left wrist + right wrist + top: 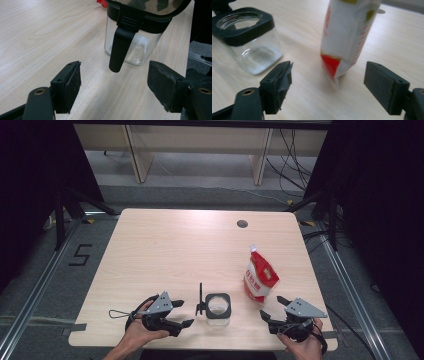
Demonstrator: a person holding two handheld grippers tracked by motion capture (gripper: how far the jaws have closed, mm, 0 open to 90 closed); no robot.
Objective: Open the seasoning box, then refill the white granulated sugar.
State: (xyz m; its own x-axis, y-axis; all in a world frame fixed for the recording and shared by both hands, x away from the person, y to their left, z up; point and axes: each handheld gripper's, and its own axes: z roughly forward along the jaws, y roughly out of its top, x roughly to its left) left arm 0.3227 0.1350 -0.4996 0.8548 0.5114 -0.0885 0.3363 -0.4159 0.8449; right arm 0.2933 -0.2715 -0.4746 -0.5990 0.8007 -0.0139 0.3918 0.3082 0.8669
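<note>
A clear glass jar (pixel 218 309) with a square black collar stands near the table's front edge, its lid flipped open to the left. In the left gripper view the jar (pixel 136 47) is just ahead and a black latch tab (pixel 120 48) hangs down its side. My left gripper (pixel 181 314) lies left of the jar, open and holding nothing. A red and white pouch (pixel 260 276) stands upright to the jar's right. My right gripper (pixel 273 307) sits just in front of the pouch (pixel 348 37), jaws open and apart from it; the jar (pixel 249 40) stands beyond its left jaw.
The light wooden table (pixel 175 250) has a round cable hole (pixel 242 224) at the back right. Dark stands and cables flank the table on the floor. Wooden furniture legs stand beyond the far edge.
</note>
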